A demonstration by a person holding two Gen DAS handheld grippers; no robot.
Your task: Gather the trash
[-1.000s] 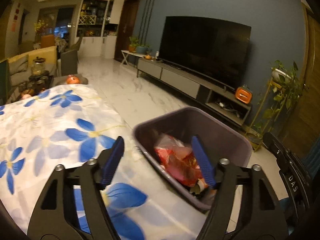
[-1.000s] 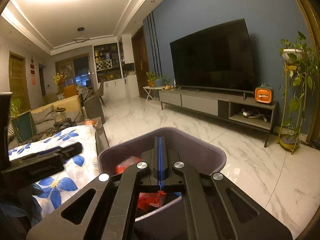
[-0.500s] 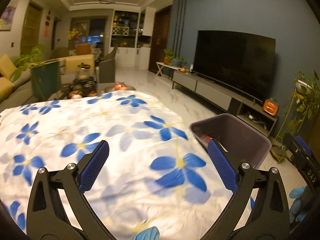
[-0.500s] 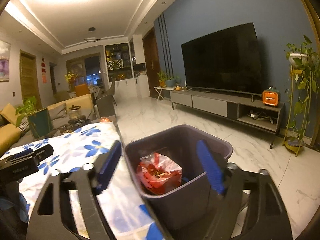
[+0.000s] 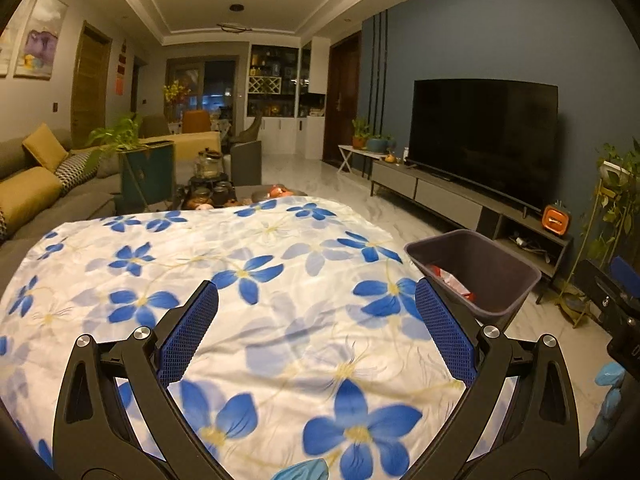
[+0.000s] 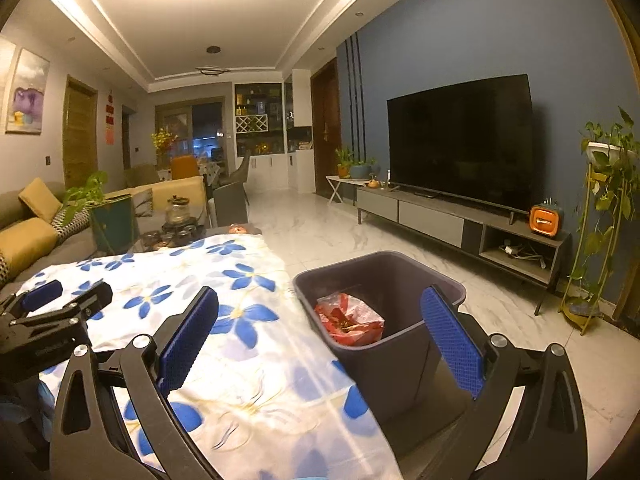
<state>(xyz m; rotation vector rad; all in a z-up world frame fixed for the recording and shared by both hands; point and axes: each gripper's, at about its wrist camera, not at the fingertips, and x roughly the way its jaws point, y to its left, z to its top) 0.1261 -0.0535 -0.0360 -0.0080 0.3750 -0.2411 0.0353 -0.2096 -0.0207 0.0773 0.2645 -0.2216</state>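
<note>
Both the left gripper [image 5: 316,334] and right gripper [image 6: 320,336] are hanging wide open and empty over the cloth [image 5: 200,264], the red wrapper [image 6: 350,318] is lying in the bin [image 6: 404,364], and no trash is showing, so collecting looks finished.

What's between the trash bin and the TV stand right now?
Only bare marble floor lies between the trash bin and the TV stand; the right wrist view shows it most clearly.
</note>
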